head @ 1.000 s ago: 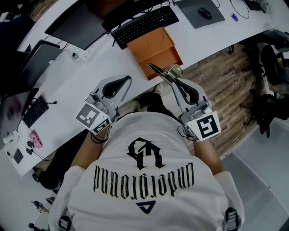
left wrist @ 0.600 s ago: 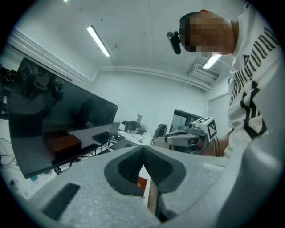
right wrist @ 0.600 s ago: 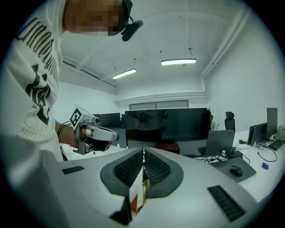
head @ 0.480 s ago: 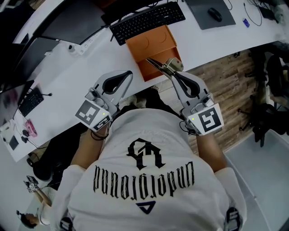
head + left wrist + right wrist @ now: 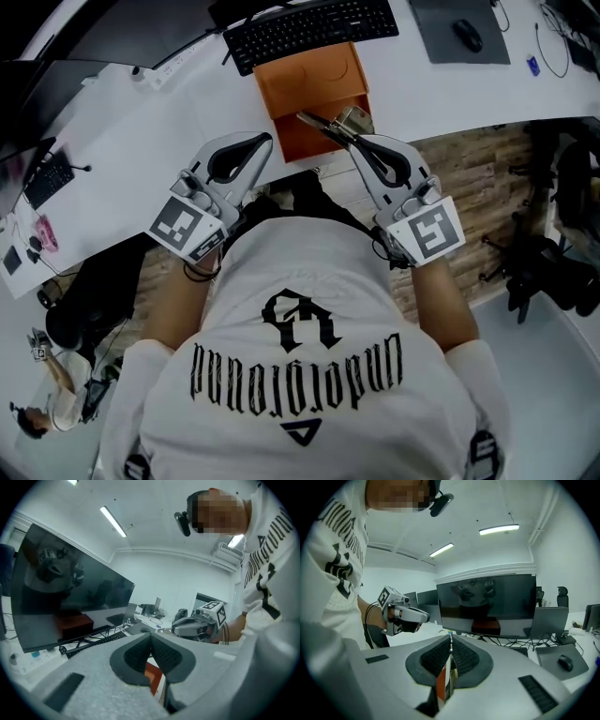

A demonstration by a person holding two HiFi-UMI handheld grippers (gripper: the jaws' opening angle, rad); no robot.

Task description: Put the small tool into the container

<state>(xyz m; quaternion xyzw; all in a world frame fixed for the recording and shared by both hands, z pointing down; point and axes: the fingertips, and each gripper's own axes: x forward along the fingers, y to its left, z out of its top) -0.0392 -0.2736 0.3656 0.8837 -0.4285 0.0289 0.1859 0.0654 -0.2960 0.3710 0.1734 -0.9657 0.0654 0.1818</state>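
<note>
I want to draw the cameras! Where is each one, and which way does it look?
Head view: on the head, looking down at desk and box; shows shirt, left tool, right tool gripping a metal piece.
Left gripper view: on the left tool, looking along its shut jaws toward a monitor; shows shirt.
Right gripper view: on the right tool, looking along its jaws; shows shirt.
Shared: each gripper view shows the other tool.

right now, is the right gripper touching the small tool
Touching. In the right gripper view the right gripper has its jaws shut on the small tool, a thin strip pinched between the pads.
</note>
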